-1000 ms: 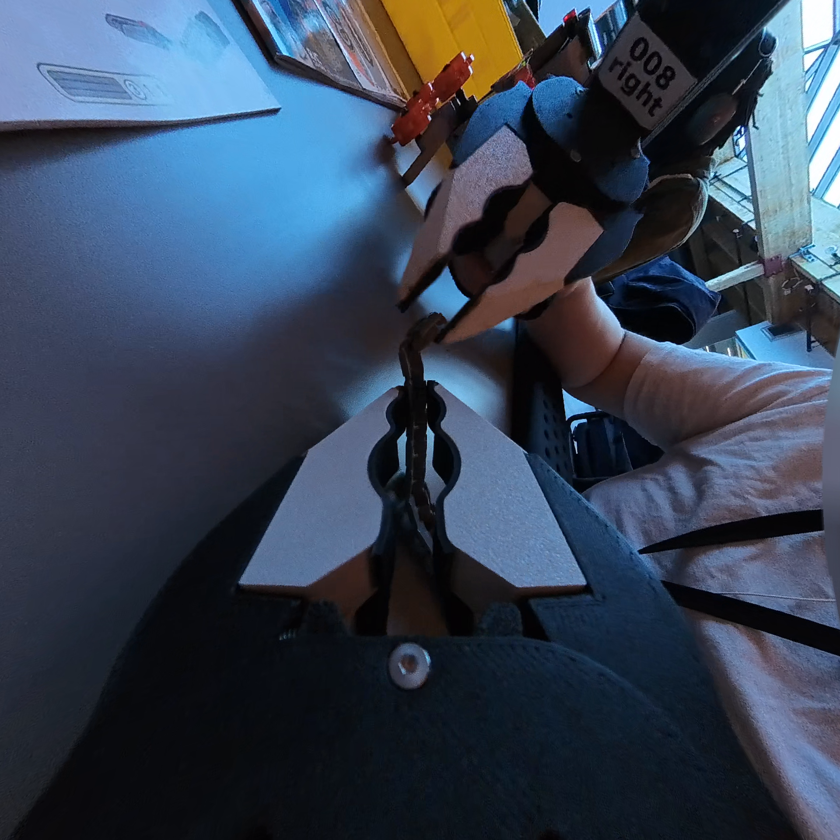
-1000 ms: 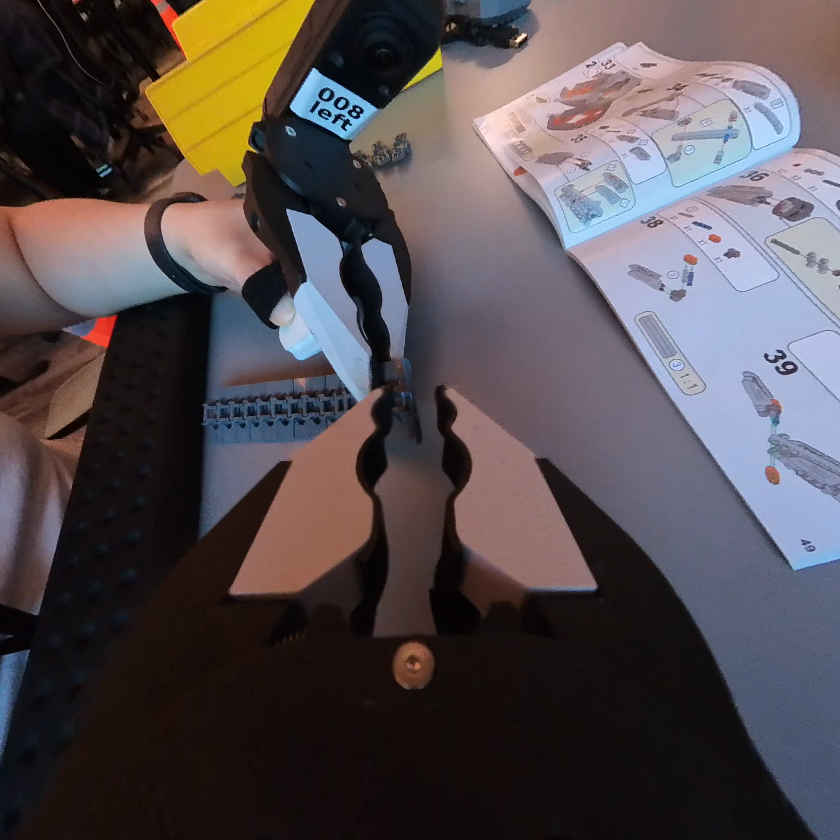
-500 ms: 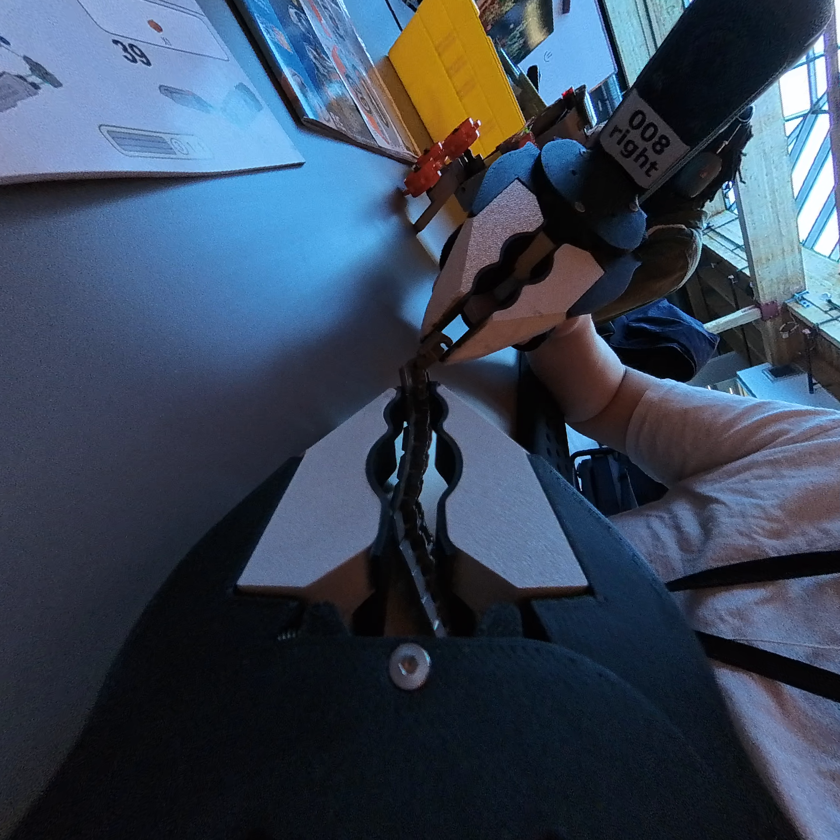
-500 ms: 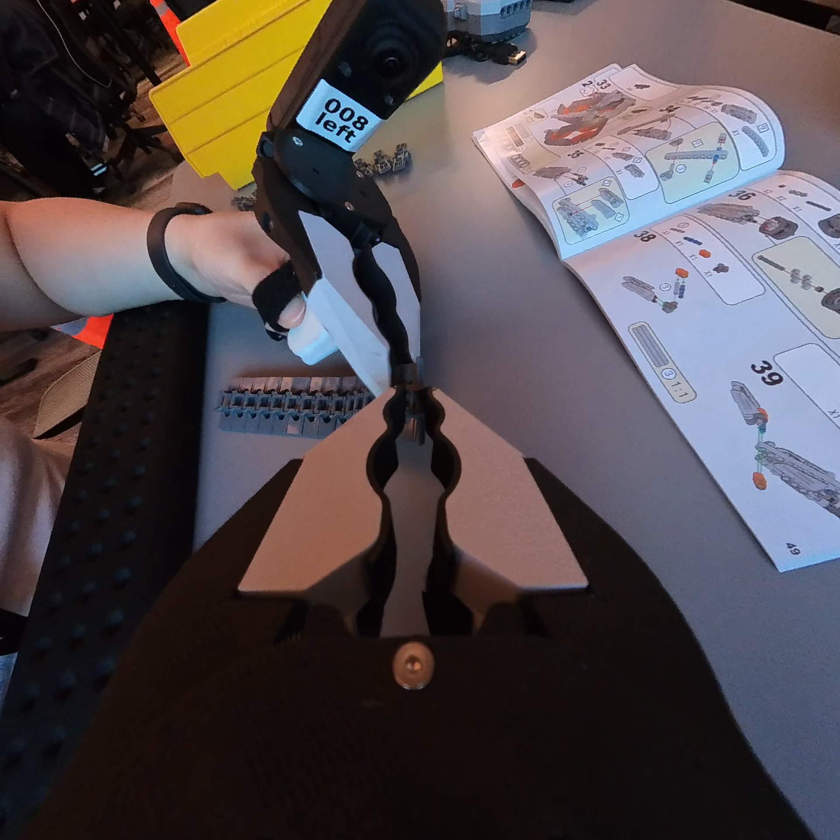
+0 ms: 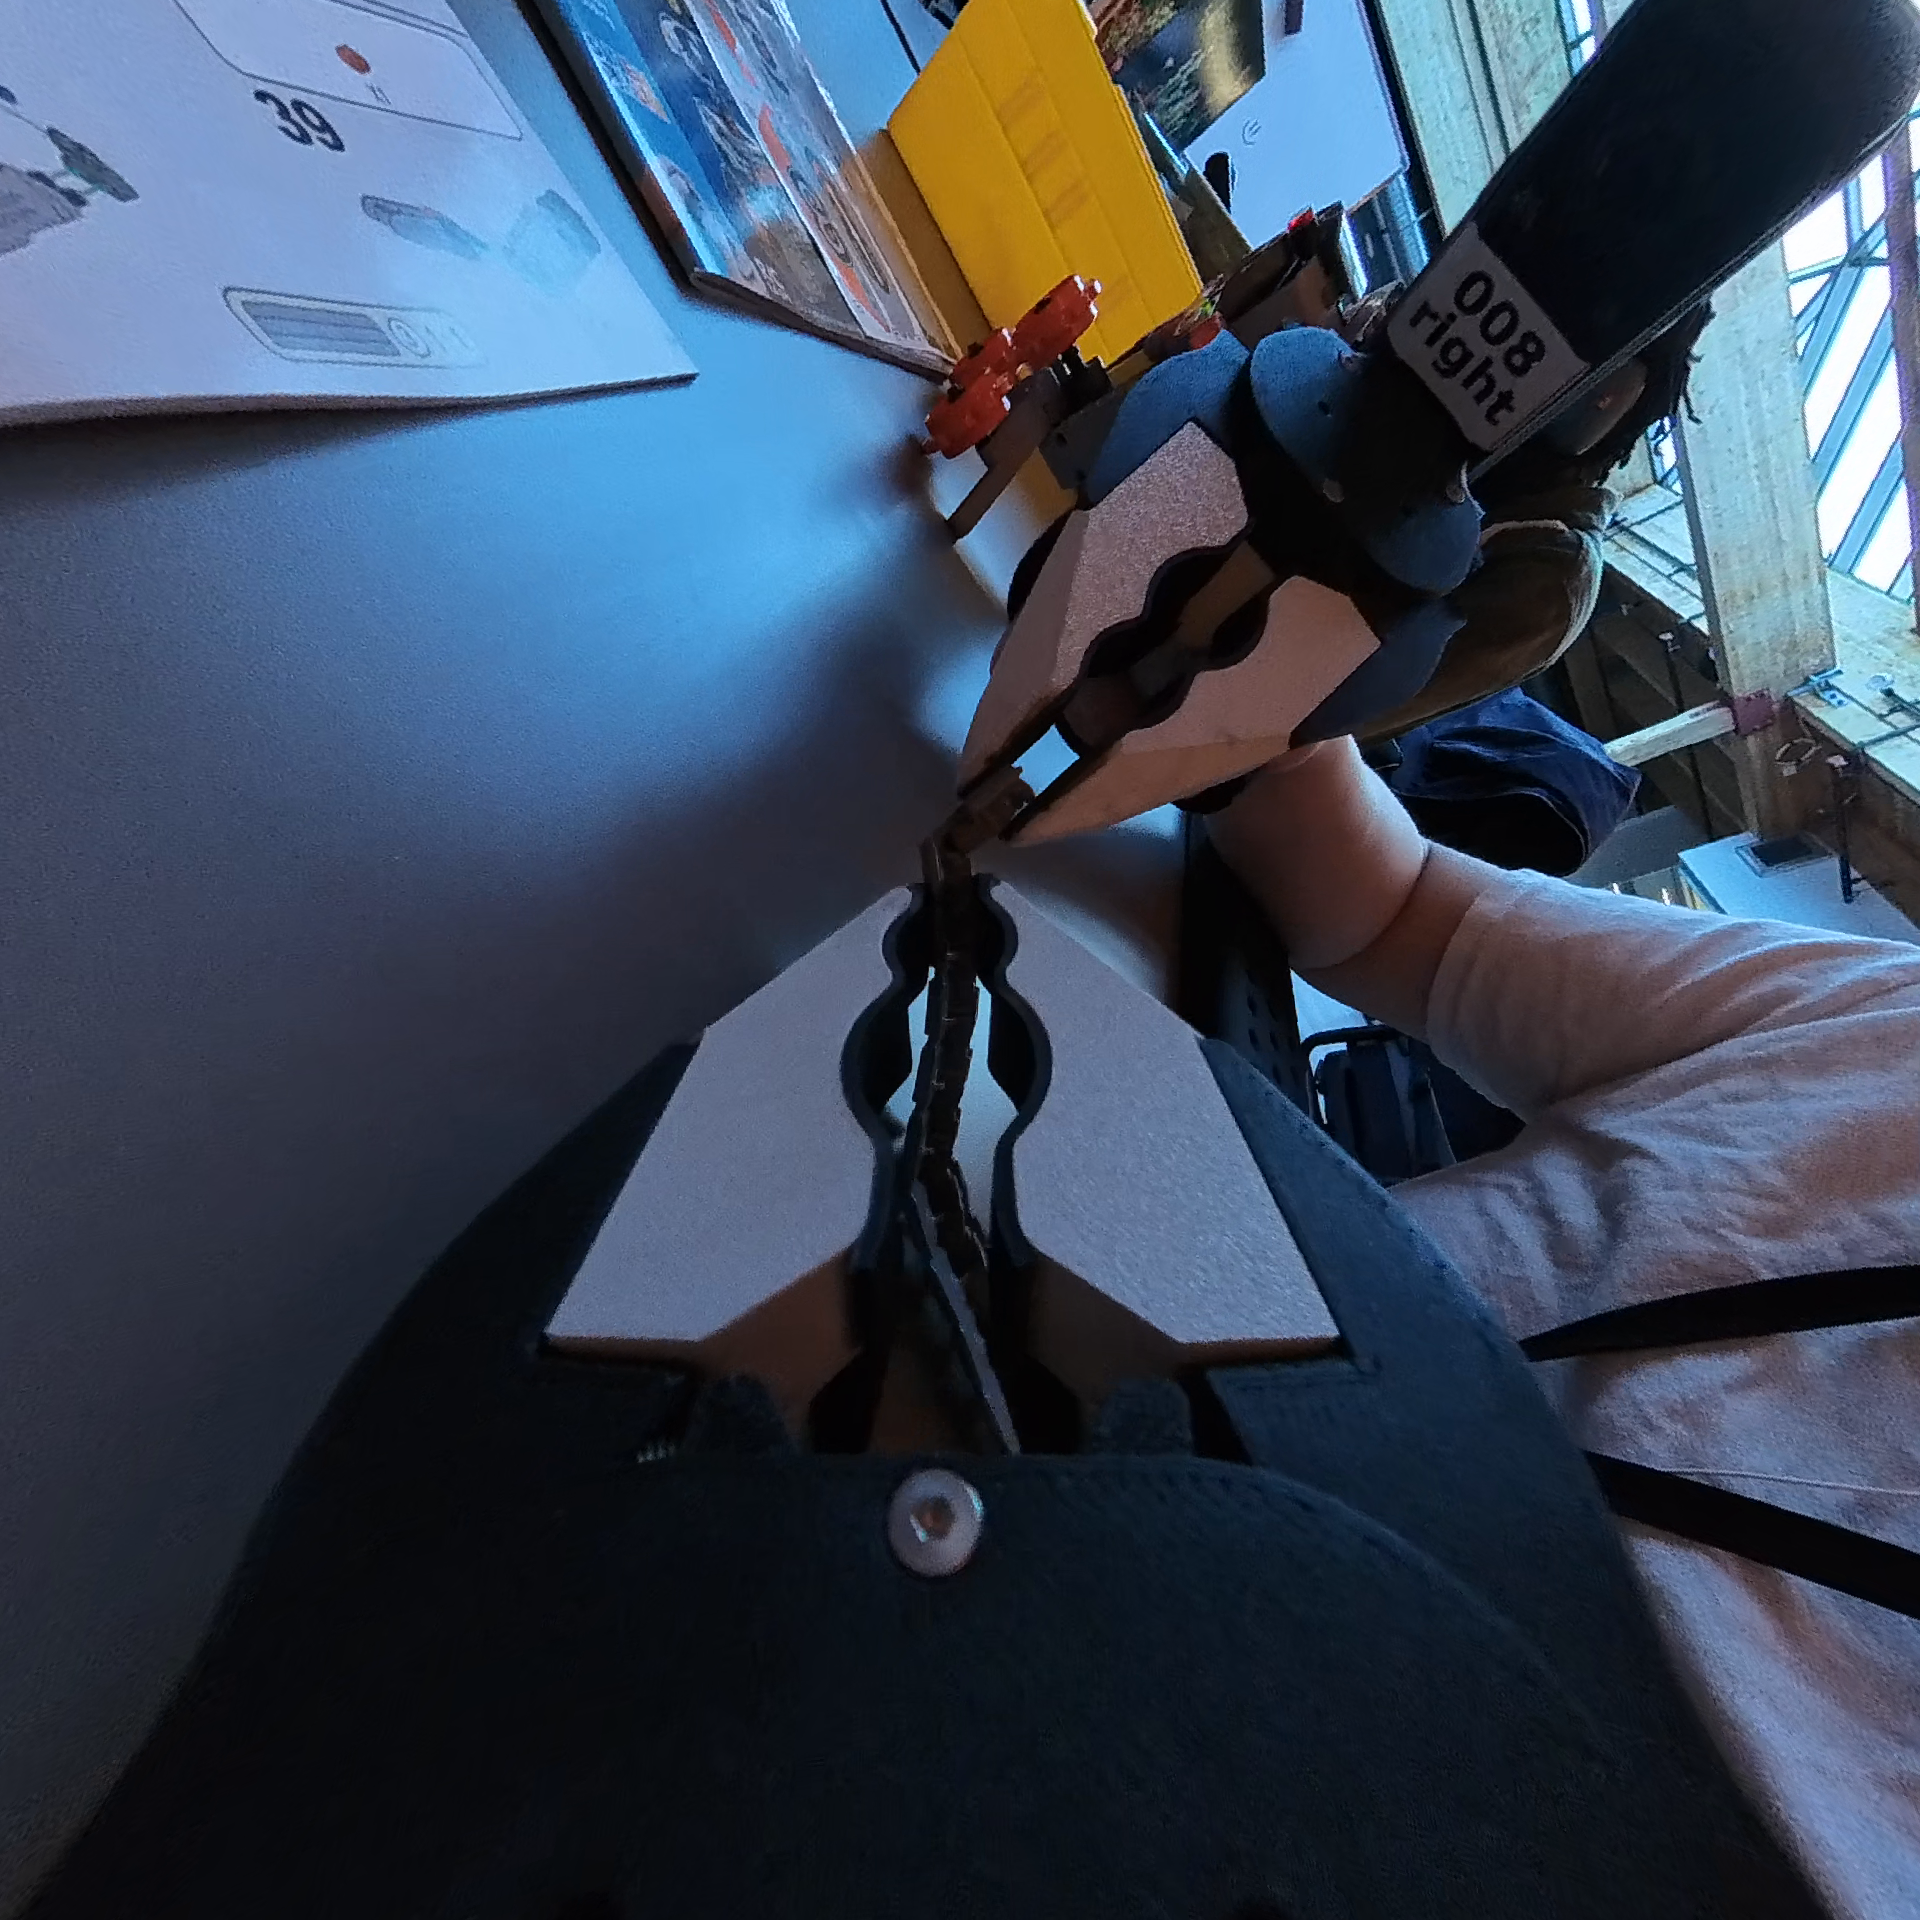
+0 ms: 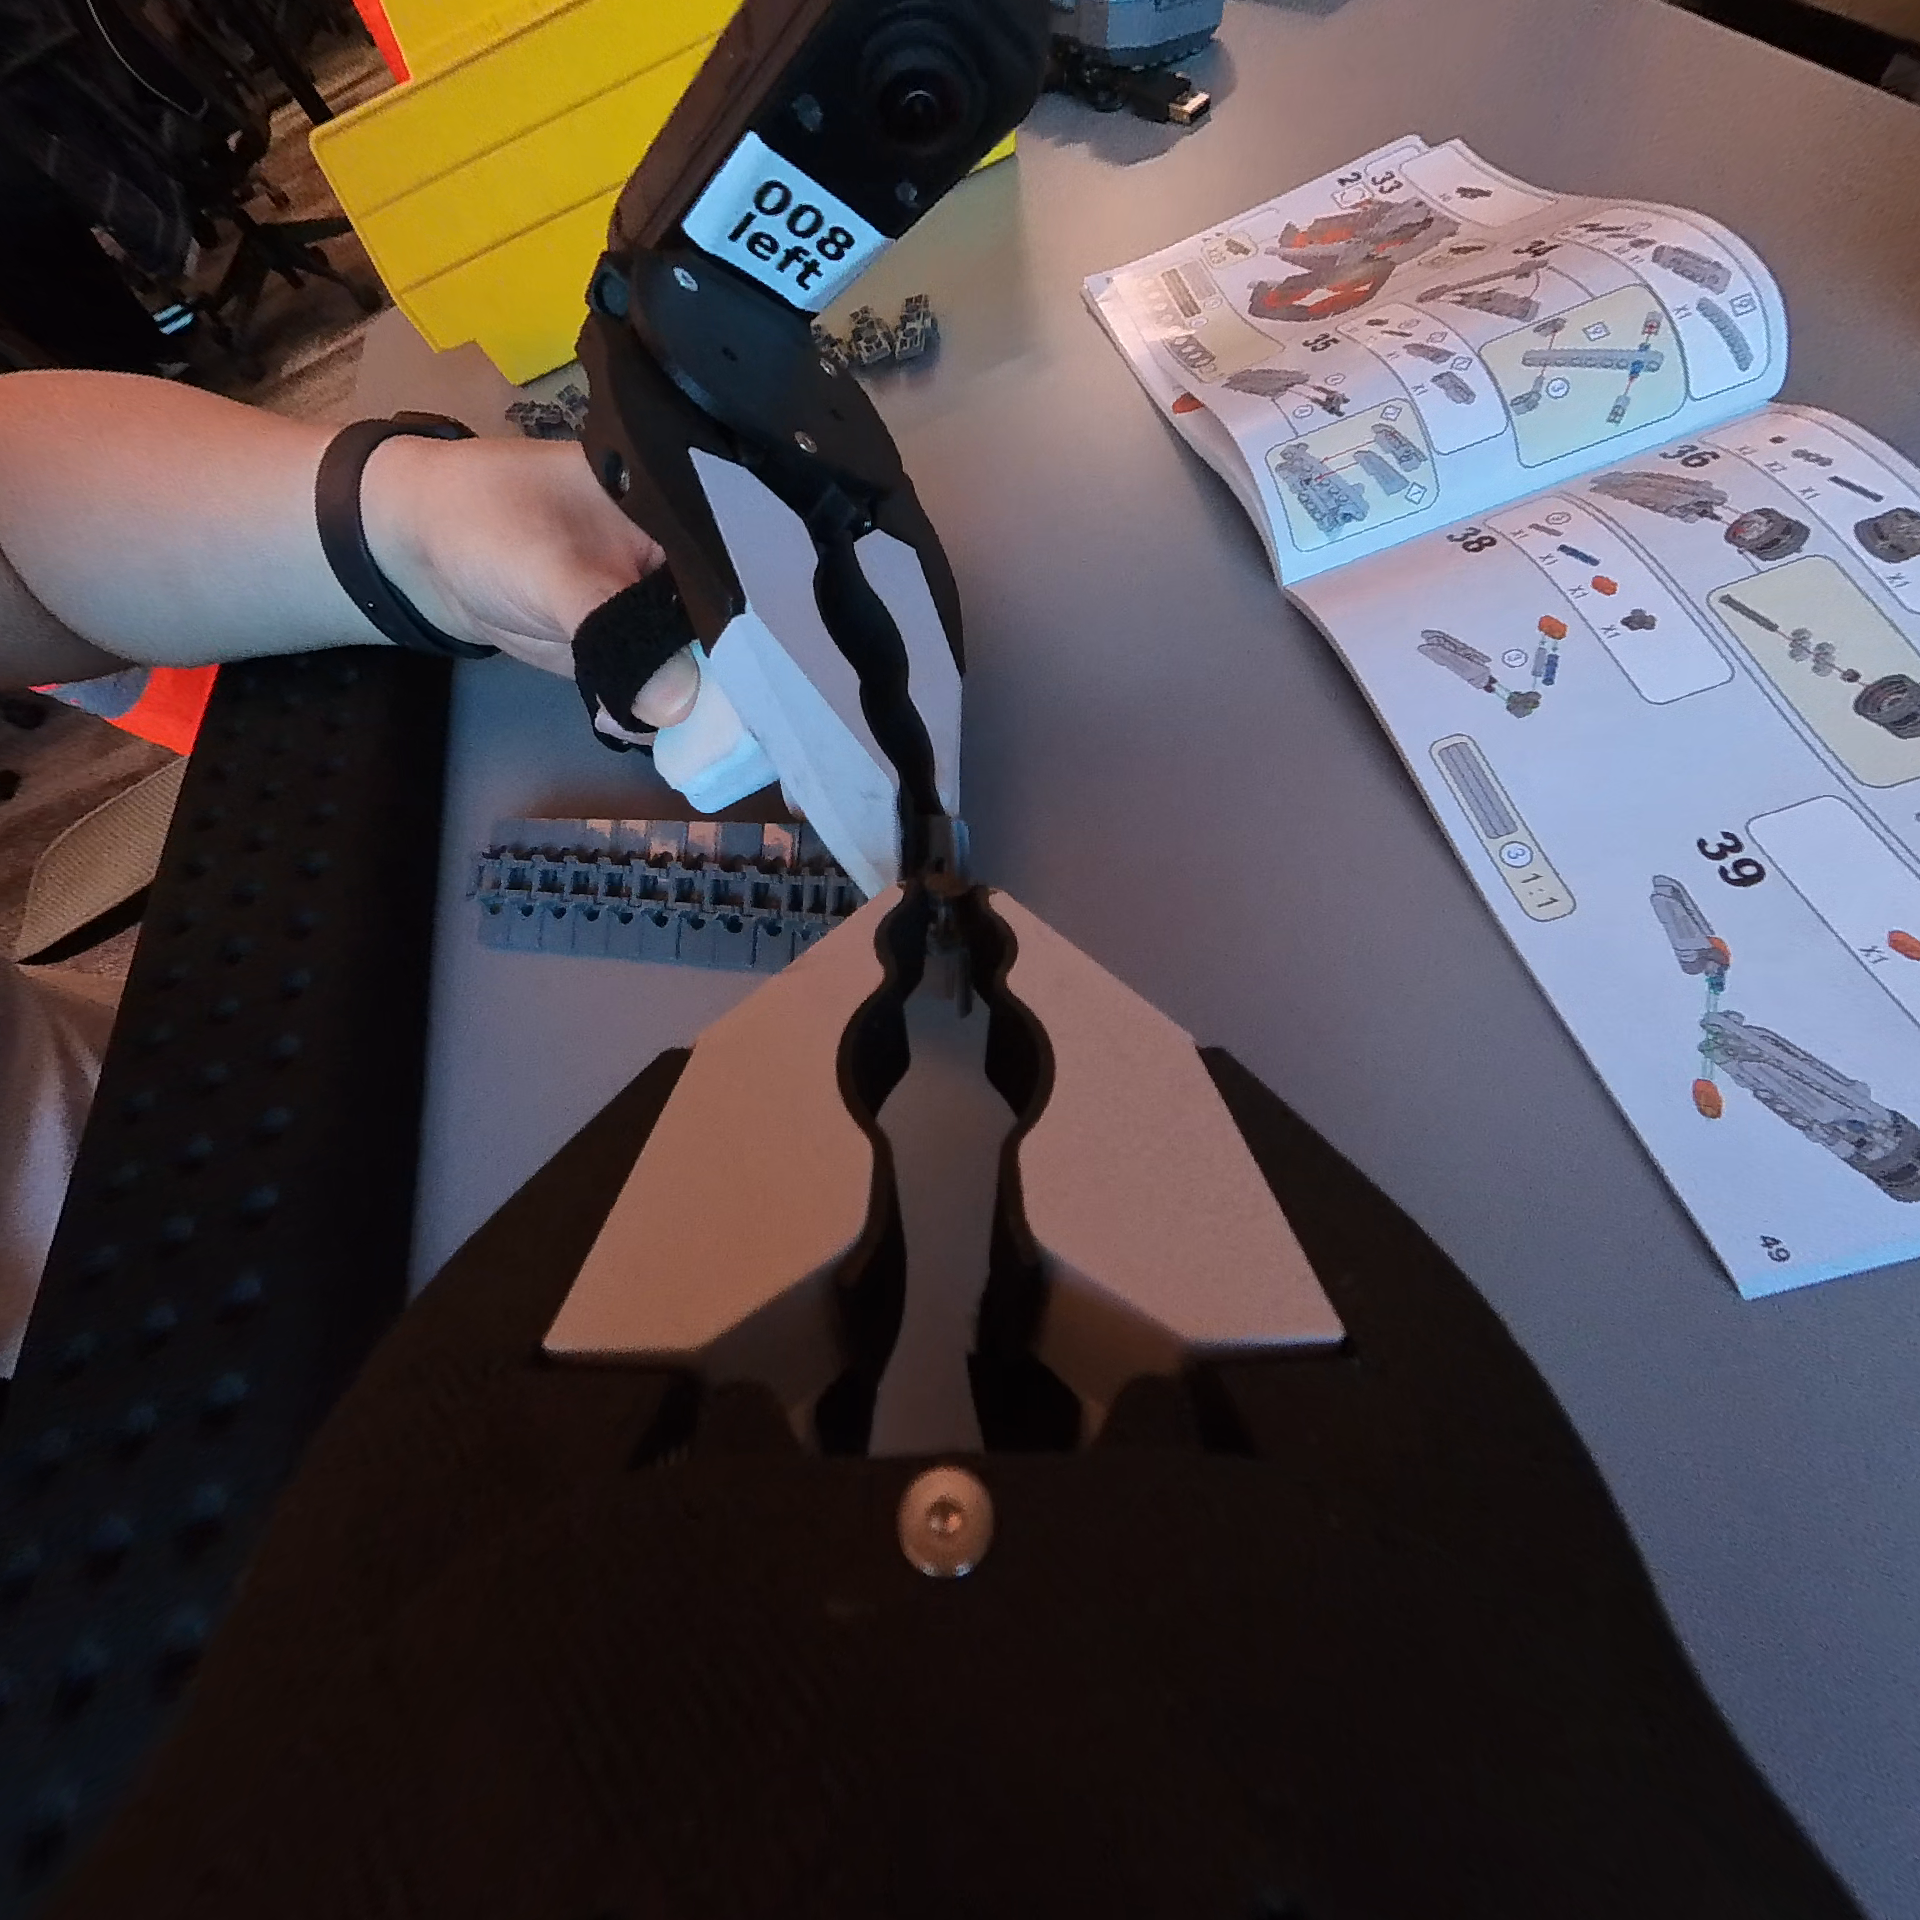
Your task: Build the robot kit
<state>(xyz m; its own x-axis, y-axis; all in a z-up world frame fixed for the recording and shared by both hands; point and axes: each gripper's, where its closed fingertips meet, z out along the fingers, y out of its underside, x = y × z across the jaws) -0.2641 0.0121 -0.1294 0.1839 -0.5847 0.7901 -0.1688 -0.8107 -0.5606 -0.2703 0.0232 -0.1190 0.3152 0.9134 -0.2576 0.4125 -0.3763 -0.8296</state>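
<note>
my left claw [image 5: 948,896] is pressed nearly together on a strip of dark linked track pieces [image 5: 943,1049], which runs lengthwise down the gap between the two fingers and sticks out a little past the tips. my right claw [image 6: 943,902] has its tips pinched onto the end link of that same strip, while the wavy gap farther back between its fingers stays clear, with only the grey worktop [image 6: 1195,831] showing through. in the left wrist view i see the right claw [image 5: 1006,805] coming in from the upper right, its tips closed on the strip's protruding end, just beyond my own fingertips. in the right wrist view the left claw [image 6: 930,831] comes down from above, tip to tip with mine.

just left of the meeting point a second, grey track strip [image 6: 665,899] lies flat on the worktop. a hand [image 6: 499,561] with a dark wristband grips the left tool. a black studded panel [image 6: 208,987] runs along the near left edge. an open instruction booklet [image 6: 1558,644] lies to the right, well apart. farther back sit a yellow bin [image 6: 488,187] and a few small grey loose parts [image 6: 883,332]. in the left wrist view, orange round pieces [image 5: 1013,364] sit beside the bin.
</note>
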